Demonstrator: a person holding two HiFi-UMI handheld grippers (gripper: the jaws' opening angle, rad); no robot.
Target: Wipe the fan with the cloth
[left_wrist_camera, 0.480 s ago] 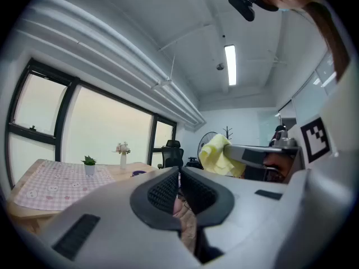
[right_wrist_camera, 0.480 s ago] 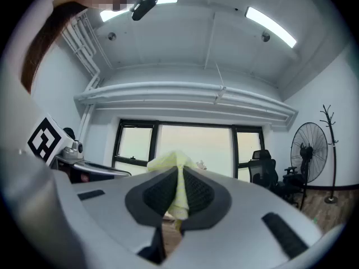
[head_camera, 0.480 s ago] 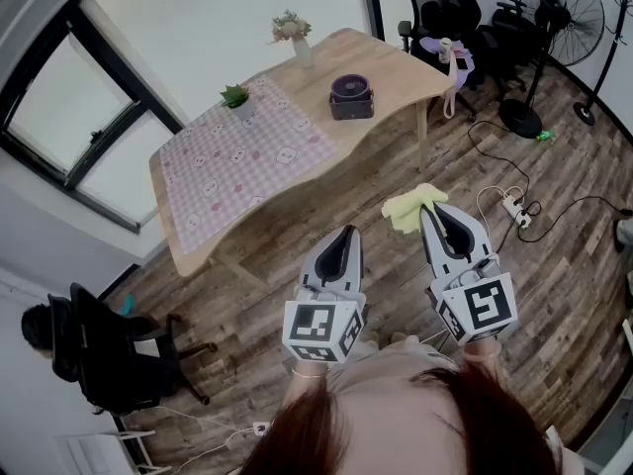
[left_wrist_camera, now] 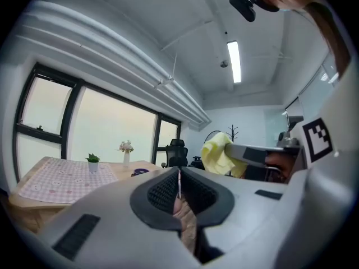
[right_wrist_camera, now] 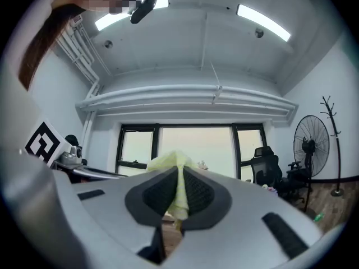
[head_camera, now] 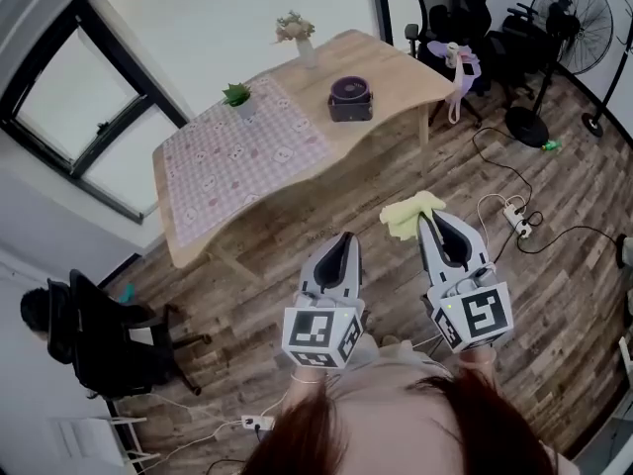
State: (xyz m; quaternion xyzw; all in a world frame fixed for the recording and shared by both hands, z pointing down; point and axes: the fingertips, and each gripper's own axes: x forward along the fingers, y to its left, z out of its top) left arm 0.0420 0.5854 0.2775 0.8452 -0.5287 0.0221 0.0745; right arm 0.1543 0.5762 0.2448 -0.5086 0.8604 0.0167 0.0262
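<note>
My right gripper [head_camera: 427, 216] is shut on a pale yellow cloth [head_camera: 409, 212], held level above the wooden floor; the cloth [right_wrist_camera: 175, 178] sticks up between its jaws, and it shows again as a yellow bunch [left_wrist_camera: 220, 154] in the left gripper view. Beside it my left gripper [head_camera: 345, 237] is shut with nothing between its pads [left_wrist_camera: 179, 192]. The black standing fan [head_camera: 568, 23] is at the far right of the room on a round base [head_camera: 524, 125], well away from both grippers. In the right gripper view the fan [right_wrist_camera: 312, 147] stands at the right by a coat rack.
A wooden table [head_camera: 396, 72] with a checked cloth [head_camera: 237, 161], a small plant [head_camera: 236, 96], a vase of flowers [head_camera: 295, 32] and a dark round appliance [head_camera: 349, 97] stands ahead. Office chairs [head_camera: 450, 18] stand behind it. A power strip [head_camera: 516, 218] and cables lie on the floor. A person sits at lower left [head_camera: 59, 325].
The view has shifted slightly; both grippers keep their pose and the cloth stays in the right gripper.
</note>
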